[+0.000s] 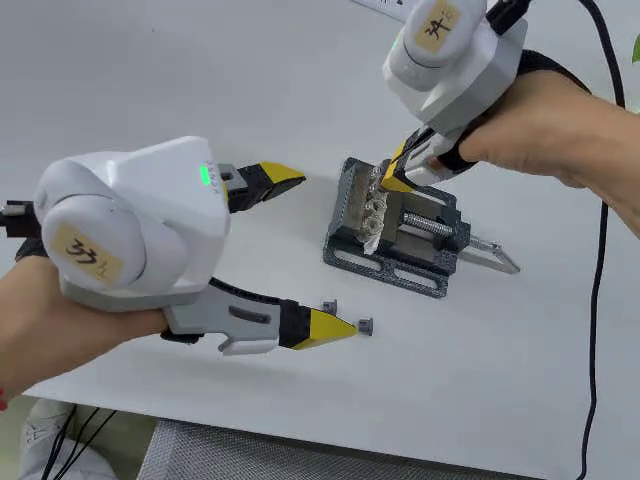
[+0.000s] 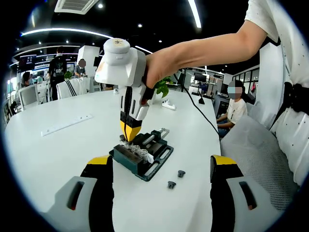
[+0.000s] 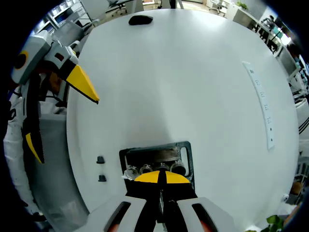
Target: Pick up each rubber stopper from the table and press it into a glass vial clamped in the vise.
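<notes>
A dark vise stands on the white table and clamps a row of glass vials. My right gripper is shut, with its yellow tips pressed down on the vials; I see nothing between its jaws. Two small dark rubber stoppers lie on the table in front of the vise. My left gripper hovers open and empty just left of them, one tip close to the stoppers.
A black cable runs down the table's right side. A white power strip lies far from the vise, and a black object sits at the far edge. The table's front edge is near. People sit in the background.
</notes>
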### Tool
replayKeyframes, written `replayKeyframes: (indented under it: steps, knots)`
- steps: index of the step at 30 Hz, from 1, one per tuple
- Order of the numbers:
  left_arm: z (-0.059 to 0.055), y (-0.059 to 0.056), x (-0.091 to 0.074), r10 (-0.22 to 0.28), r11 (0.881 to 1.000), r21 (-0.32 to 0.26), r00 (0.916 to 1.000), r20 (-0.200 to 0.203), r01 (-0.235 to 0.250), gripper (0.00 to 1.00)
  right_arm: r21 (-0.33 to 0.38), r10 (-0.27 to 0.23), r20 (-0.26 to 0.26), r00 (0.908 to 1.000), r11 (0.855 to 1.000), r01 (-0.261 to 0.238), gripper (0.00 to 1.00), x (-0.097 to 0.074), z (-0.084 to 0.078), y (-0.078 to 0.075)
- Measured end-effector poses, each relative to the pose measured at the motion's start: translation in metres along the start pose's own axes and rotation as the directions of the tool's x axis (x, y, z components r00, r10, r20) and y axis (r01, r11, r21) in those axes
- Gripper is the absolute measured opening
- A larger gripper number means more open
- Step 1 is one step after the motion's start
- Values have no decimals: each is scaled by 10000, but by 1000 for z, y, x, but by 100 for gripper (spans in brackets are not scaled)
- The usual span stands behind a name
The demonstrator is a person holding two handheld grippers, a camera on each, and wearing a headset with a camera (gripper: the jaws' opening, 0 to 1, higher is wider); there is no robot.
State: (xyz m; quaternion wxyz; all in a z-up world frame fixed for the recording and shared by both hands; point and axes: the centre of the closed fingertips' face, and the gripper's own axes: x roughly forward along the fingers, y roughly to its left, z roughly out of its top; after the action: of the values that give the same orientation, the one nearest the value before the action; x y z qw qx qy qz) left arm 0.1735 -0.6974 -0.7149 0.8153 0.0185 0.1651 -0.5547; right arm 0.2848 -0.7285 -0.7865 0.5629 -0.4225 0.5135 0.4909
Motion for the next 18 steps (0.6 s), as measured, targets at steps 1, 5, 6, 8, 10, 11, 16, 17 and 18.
replayKeyframes:
  steps: [1, 5, 6, 8, 10, 11, 16, 17, 18]
  knots:
    - [0, 0, 0, 1, 10000, 1, 10000, 0, -1, 82, -38, -70, 19, 10000, 10000, 71, 0, 0, 0, 0]
    - [2, -1, 0, 12, 10000, 20, 10000, 5, -12, 82, -445, -517, 275, 9983, 9976, 529, 0, 2, 0, -2]
    - [2, -1, 0, 2, 10000, 33, 10000, -10, -2, 81, -421, -541, 320, 9980, 9976, 554, 0, 2, -1, -1]
    - [2, -2, -1, -14, 10000, 71, 10000, -7, 14, 81, -351, -625, 514, 9967, 9973, 644, 0, 2, 0, -3]
    - [3, -2, -2, 18, 9999, 99, 10000, -26, -18, 81, -45, -711, 817, 9941, 9974, 717, 0, 2, 1, -5]
    - [4, -2, -3, 36, 9999, 102, 10000, -8, -36, 82, -2, -750, 889, 9932, 9972, 753, 0, 2, 1, -5]
    - [4, -4, -6, 76, 9998, 194, 9999, -77, -75, 82, 328, -790, 1279, 9886, 9966, 754, 0, 0, 1, -6]
    - [4, -4, -6, 93, 9998, 180, 9999, -91, -91, 82, 479, -798, 1339, 9878, 9961, 739, 0, 0, 2, -6]
    - [4, -4, -7, 96, 9998, 177, 9999, -99, -94, 82, 355, -818, 1350, 9875, 9963, 777, 0, 0, 2, -6]
